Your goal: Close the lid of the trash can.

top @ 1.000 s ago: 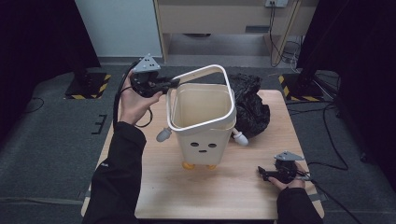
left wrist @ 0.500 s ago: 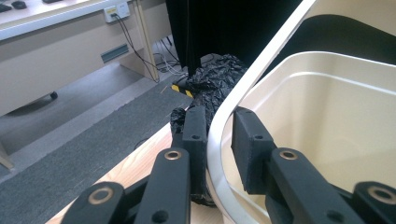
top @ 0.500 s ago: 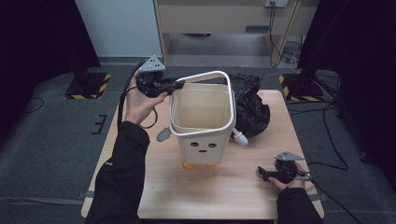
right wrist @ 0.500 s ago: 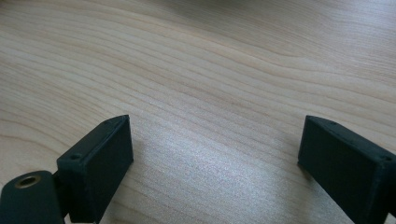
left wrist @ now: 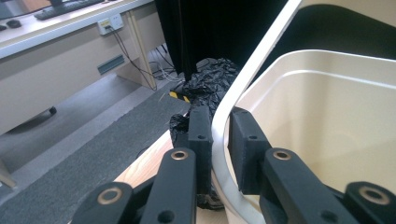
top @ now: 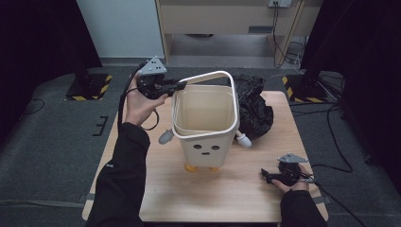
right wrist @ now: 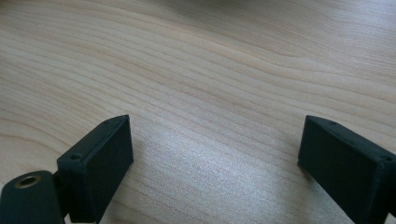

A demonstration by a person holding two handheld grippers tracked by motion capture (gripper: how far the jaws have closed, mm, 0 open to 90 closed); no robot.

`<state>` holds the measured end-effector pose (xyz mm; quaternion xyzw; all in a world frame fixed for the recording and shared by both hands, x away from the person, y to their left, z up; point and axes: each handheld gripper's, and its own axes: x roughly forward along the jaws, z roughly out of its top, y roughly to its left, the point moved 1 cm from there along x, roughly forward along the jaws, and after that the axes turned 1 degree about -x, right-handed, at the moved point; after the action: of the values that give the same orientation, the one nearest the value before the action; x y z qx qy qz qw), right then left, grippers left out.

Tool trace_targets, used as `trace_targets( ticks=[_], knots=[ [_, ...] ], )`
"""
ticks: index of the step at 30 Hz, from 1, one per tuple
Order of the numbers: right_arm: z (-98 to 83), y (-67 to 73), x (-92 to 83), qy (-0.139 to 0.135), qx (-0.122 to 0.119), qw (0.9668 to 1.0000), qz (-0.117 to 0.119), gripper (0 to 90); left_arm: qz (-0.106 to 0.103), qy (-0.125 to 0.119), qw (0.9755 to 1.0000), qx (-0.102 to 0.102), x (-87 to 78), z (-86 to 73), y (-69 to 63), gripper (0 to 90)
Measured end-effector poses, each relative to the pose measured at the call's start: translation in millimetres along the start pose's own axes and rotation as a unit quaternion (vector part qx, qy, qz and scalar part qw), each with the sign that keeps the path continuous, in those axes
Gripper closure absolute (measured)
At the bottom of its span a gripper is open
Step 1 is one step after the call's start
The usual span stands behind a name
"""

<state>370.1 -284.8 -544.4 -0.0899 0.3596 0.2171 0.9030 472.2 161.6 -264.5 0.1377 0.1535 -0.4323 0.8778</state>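
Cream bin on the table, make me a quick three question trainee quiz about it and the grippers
1. True or false: the left gripper has its jaws around the bin's white ring.
2. What lies behind the cream bin? A: black bag, B: red box, C: blue towel.
3. What surface is under the right gripper?

Key
1. True.
2. A, the black bag.
3. The wooden table; its jaws stand open and empty.

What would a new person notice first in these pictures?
First, the cream bin with a small face, standing in the middle of the wooden table. The left gripper is shut on its white ring, lifted at the bin's upper left. Behind the bin lies a crumpled black bag; the right gripper rests open near the front right edge.
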Motion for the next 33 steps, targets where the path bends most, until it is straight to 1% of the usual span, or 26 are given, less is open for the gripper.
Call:
trace_targets(
  ticks=[4,5,6,8,12,16,19,21,23,26,28,31,33],
  knots=[
    [0.0,0.0,0.0,0.000,-0.001,1.0000,0.000,10.2,-0.009,-0.013,0.9999,0.001,-9.4,0.4,2.3,80.7],
    [0.1,0.3,-0.1,0.001,0.002,1.0000,0.000,10.2,-0.009,-0.017,0.9998,0.002,-12.1,0.7,2.6,80.8],
    [-0.1,-0.2,0.0,0.001,-0.002,1.0000,0.000,10.2,-0.010,-0.021,0.9997,0.004,-15.1,1.2,3.1,80.8],
    [-0.1,-0.2,0.0,0.001,-0.002,1.0000,0.000,10.2,-0.008,-0.027,0.9996,0.004,-20.6,1.6,4.7,80.9],
    [0.1,0.1,-0.1,0.001,0.001,1.0000,0.000,10.2,-0.008,-0.027,0.9996,0.002,-27.1,2.7,7.6,80.9],
    [0.0,-0.1,0.0,0.000,-0.001,1.0000,-0.001,10.2,-0.018,-0.036,0.9992,-0.005,-31.8,8.0,8.8,80.9],
    [0.0,0.1,0.0,0.000,0.000,1.0000,0.000,10.2,-0.017,-0.040,0.9991,-0.004,-33.4,11.9,9.0,80.9],
    [0.0,0.1,0.1,0.000,0.000,1.0000,0.000,10.2,-0.016,-0.026,0.9995,0.005,-33.2,18.0,8.9,81.0],
    [0.0,-0.1,0.1,-0.001,-0.001,1.0000,0.000,10.2,-0.018,-0.020,0.9995,0.014,-32.3,23.5,7.6,80.9],
    [0.0,-0.1,0.1,-0.001,-0.001,1.0000,0.000,10.2,-0.023,-0.013,0.9995,0.018,-29.1,31.5,6.4,81.0],
    [0.0,-0.1,0.1,-0.001,-0.001,1.0000,0.000,10.2,-0.022,-0.001,0.9995,0.024,-25.7,35.3,6.0,81.0],
    [0.0,-0.1,0.1,-0.001,-0.001,1.0000,0.000,10.2,-0.023,0.011,0.9993,0.028,-19.6,39.2,6.1,80.9],
    [0.0,0.0,0.1,-0.001,-0.001,1.0000,0.001,10.2,-0.023,0.020,0.9992,0.025,-15.1,39.8,6.7,80.9]
  ],
)
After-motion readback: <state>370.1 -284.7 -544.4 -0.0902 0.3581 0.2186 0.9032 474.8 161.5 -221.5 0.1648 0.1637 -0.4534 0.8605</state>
